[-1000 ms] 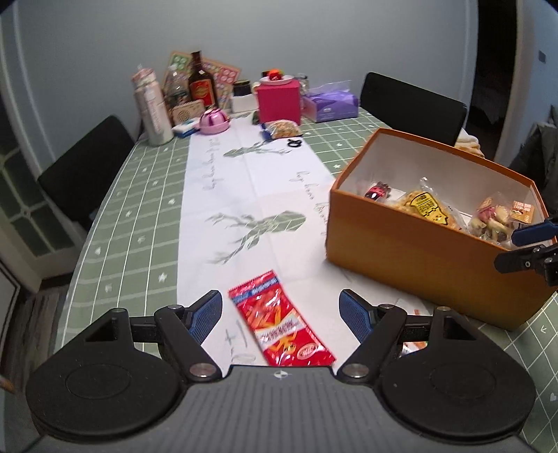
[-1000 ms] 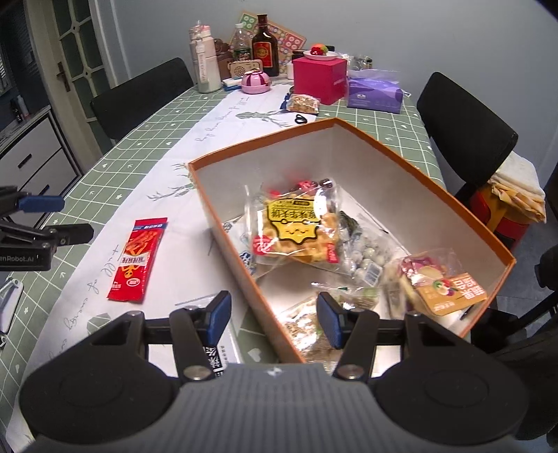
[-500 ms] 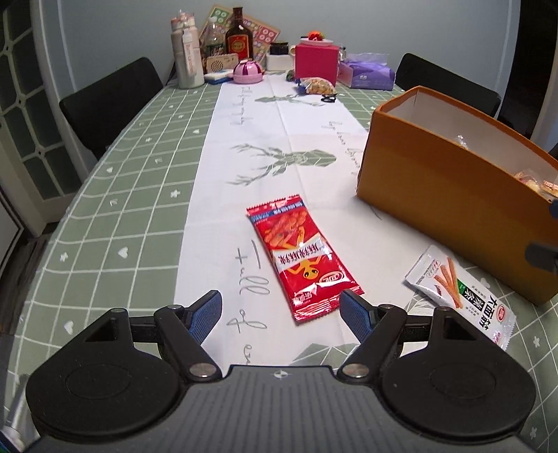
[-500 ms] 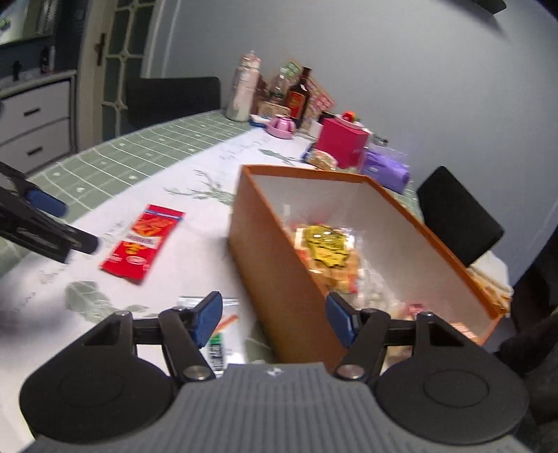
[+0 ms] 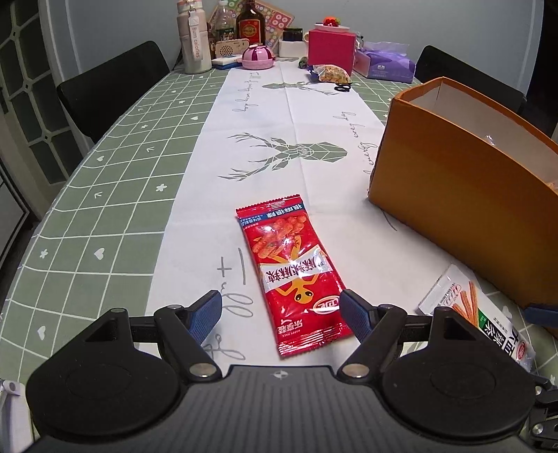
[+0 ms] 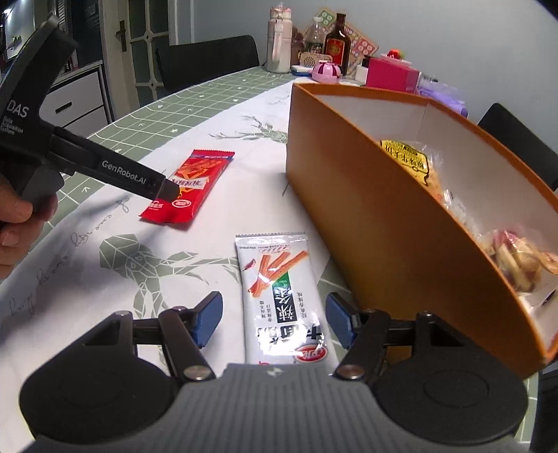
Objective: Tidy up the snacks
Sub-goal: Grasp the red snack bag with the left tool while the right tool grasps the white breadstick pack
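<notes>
A red snack packet [image 5: 292,270] lies flat on the white table runner; its near end sits between the fingers of my open left gripper [image 5: 280,315], low over the table. A white snack packet [image 6: 282,299] lies beside the orange box [image 6: 383,223]; its near end sits between the fingers of my open right gripper [image 6: 273,319]. The white packet also shows in the left wrist view [image 5: 477,313], as does the box [image 5: 464,195]. The box holds several bagged snacks [image 6: 408,158]. The red packet [image 6: 190,184] and the left gripper [image 6: 164,188] over its near end show in the right wrist view.
At the far end of the table stand a pale bottle [image 5: 193,38], a dark bottle [image 5: 249,26], a pink box [image 5: 330,47], a purple tissue pack [image 5: 385,62] and a small snack bag [image 5: 329,74]. Black chairs [image 5: 111,87] stand around the table.
Both grippers have come down and drawn in toward the table. The left one now straddles the red packet's near end; the right one has swung from over the box to the white packet.
</notes>
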{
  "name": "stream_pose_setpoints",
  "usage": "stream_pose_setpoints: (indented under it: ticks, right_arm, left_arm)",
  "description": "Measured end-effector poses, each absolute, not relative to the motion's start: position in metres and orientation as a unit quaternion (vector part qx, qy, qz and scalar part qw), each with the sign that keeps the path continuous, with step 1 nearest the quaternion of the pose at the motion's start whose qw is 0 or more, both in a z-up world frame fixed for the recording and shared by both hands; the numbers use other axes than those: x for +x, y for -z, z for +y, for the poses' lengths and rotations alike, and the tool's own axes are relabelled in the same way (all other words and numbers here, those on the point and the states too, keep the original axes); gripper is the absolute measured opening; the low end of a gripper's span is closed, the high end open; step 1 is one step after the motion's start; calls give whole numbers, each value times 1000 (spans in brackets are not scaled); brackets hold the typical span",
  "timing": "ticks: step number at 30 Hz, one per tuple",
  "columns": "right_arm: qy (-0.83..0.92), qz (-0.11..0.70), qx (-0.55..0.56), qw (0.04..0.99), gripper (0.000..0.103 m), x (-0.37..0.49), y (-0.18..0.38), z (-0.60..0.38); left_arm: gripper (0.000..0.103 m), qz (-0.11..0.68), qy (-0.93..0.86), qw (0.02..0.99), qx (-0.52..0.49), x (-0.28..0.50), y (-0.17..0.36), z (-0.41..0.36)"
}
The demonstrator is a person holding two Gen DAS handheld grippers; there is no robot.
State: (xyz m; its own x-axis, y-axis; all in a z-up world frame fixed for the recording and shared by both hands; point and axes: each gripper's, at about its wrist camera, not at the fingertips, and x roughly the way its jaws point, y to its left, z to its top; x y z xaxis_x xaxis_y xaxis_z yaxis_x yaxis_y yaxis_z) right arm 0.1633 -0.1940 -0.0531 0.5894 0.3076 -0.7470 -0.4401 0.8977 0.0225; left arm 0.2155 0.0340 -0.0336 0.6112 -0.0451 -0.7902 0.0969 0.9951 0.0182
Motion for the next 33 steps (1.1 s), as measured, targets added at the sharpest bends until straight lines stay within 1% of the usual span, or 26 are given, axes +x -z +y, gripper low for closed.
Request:
stream_pose_setpoints:
  ticks: [10, 14, 25, 27, 28, 33]
  right_arm:
    - [-221, 424, -63, 876, 64, 187, 71, -194]
    - [-226, 424, -70, 874, 64, 189, 72, -191]
    - [-235, 419, -77, 874, 64, 191, 73, -187]
    - [-235, 419, -75, 874, 64, 191, 73, -187]
    - [-235, 419, -74, 874, 64, 191, 73, -188]
    - [-236, 415, -79, 875, 62, 190, 73, -188]
  left_arm:
    - [90, 459, 31, 888, 20, 235, 46, 26]
    - [93, 459, 30, 888, 28, 240, 49, 20]
    - [95, 460, 26, 887, 21, 246, 55, 19]
    - [94, 460, 31, 887, 18, 245, 55, 21]
    - [90, 459, 37, 888, 17, 244, 55, 21]
    - [77, 445, 52, 894, 23, 232, 54, 27]
